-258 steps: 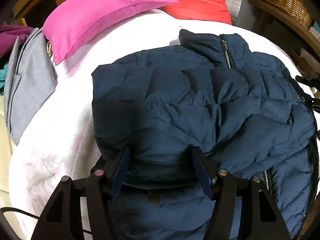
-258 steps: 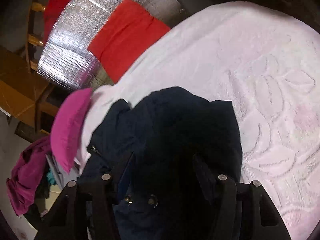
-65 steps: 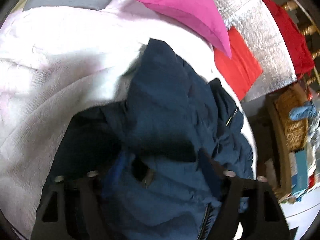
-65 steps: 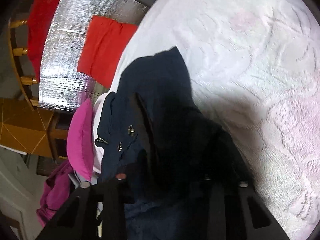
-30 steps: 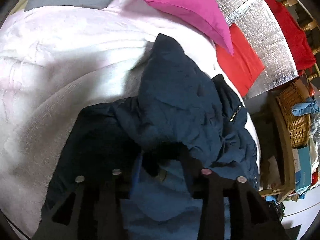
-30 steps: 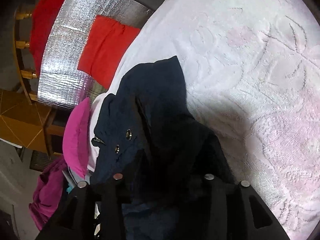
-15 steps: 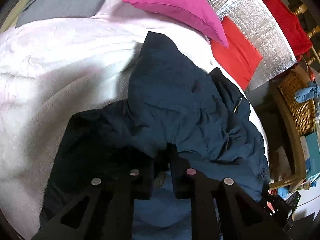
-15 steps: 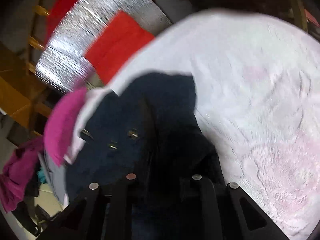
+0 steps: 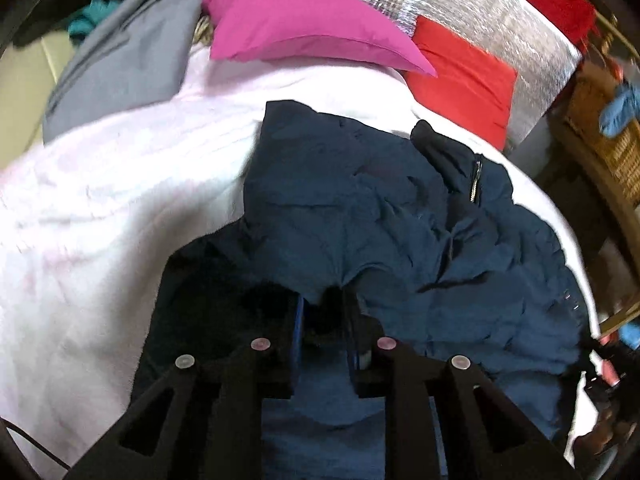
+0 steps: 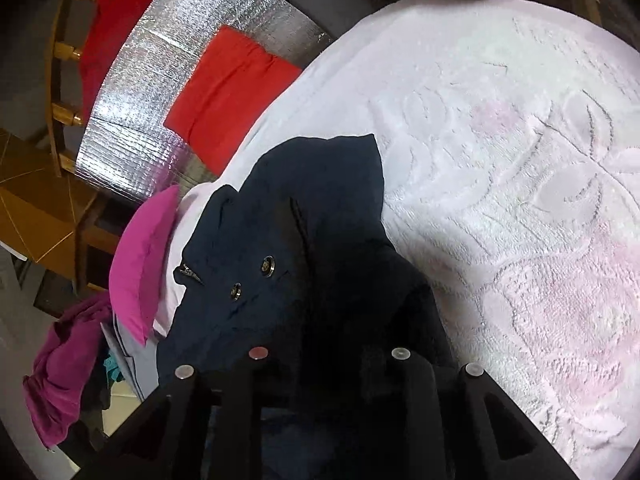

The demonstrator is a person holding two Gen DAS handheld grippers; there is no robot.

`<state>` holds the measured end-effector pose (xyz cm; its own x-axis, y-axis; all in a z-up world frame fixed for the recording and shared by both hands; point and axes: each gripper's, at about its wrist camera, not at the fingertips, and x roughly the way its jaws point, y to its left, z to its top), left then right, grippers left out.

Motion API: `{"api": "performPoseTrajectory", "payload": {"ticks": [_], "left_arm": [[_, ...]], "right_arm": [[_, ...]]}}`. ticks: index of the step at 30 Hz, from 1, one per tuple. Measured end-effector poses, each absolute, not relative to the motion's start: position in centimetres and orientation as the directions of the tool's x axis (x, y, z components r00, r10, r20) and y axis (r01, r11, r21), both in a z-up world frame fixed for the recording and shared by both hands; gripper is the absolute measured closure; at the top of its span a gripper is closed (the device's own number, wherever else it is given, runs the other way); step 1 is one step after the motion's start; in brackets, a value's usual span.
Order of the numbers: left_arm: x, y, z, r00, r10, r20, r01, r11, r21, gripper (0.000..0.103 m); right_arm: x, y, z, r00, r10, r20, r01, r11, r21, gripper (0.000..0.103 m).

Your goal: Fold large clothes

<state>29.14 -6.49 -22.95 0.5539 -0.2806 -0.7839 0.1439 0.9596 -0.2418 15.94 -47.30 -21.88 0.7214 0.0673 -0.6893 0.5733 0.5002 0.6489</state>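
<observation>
Lying crumpled across the pale pink bedspread [image 9: 100, 208] is the navy puffer jacket [image 9: 400, 216], its collar and zipper pull pointing toward one o'clock in the left wrist view. The left claw [image 9: 322, 308] is pinching a fold of the jacket's edge, its jaws nearly together with fabric bunched between them. At three o'clock in that view a wicker basket [image 9: 612, 136] is sitting on a wooden shelf, holding something blue; what else is inside cannot be told.

The right claw [image 10: 320, 360] is sitting deep in dark jacket cloth, its jaws opening; fabric is lying between them, but the shadow is hiding whether the pads are pressing on it. The right wrist view is showing two metal snap buttons [image 10: 267, 265] on the jacket's front placket and the embossed flower pattern of the bedspread toward three o'clock, neither visible from the left. The left view alone is showing the basket and a grey garment [image 9: 120, 60] at ten o'clock. Both are catching the magenta pillow [image 9: 304, 24], the red pillow [image 9: 464, 76] and the silver foil panel [image 9: 480, 12] behind them.
</observation>
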Motion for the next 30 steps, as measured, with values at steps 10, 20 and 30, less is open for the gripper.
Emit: {"api": "performPoseTrajectory", "payload": {"ticks": [10, 20, 30], "left_arm": [[28.7, -7.5, -22.7, 0.588, -0.204, -0.783, 0.160, 0.978, -0.135, 0.084], [28.5, -8.0, -22.7, 0.596, -0.184, -0.781, 0.161, 0.981, -0.109, 0.084], [26.5, -8.0, -21.1, 0.631, -0.163, -0.758, 0.160, 0.984, -0.077, 0.074]], "right_arm": [[17.0, -46.6, -21.9, 0.700, 0.031, -0.713, 0.585, 0.548, 0.598, 0.074], [17.9, -46.4, -22.6, 0.652, 0.005, -0.758, 0.602, 0.604, 0.522, 0.079], [15.2, -46.0, -20.4, 0.678, 0.060, -0.732, 0.544, 0.628, 0.556, 0.049]]}}
